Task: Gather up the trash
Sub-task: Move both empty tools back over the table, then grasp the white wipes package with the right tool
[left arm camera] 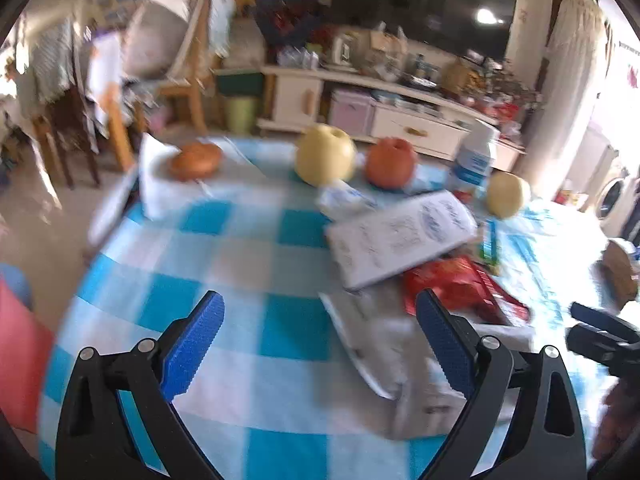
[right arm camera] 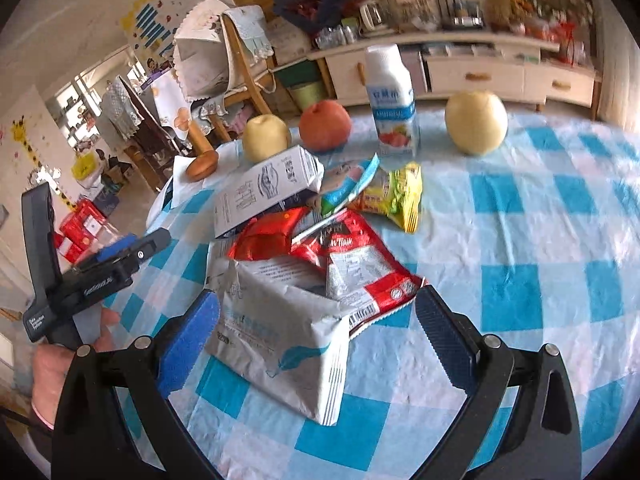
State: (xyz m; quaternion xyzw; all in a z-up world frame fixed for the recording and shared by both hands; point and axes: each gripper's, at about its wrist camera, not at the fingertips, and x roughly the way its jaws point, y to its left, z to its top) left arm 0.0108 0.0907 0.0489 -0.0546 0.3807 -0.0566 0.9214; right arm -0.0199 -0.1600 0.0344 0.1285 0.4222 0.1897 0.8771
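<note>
The right gripper point(right arm camera: 318, 320) stands wide open and holds nothing — its blue pads point(right arm camera: 188, 344) flank the near end of a crumpled white paper bag point(right arm camera: 288, 332) lying on the checked tablecloth point(right arm camera: 520, 260). Just behind the bag sits the rest of the trash heap: a red wrapper point(right arm camera: 356, 264), a white carton point(right arm camera: 264, 192) tipped on its side, and a yellow-green packet point(right arm camera: 400, 196) touching the pile's far edge. Beyond stand a milk bottle point(right arm camera: 392, 100), an orange fruit point(right arm camera: 325, 125) and two pale pears point(right arm camera: 476, 122).

The left gripper point(left arm camera: 320, 340) is likewise spread wide and empty, hovering over the cloth with the bag point(left arm camera: 400, 352) by its right finger — this view is blurred.
</note>
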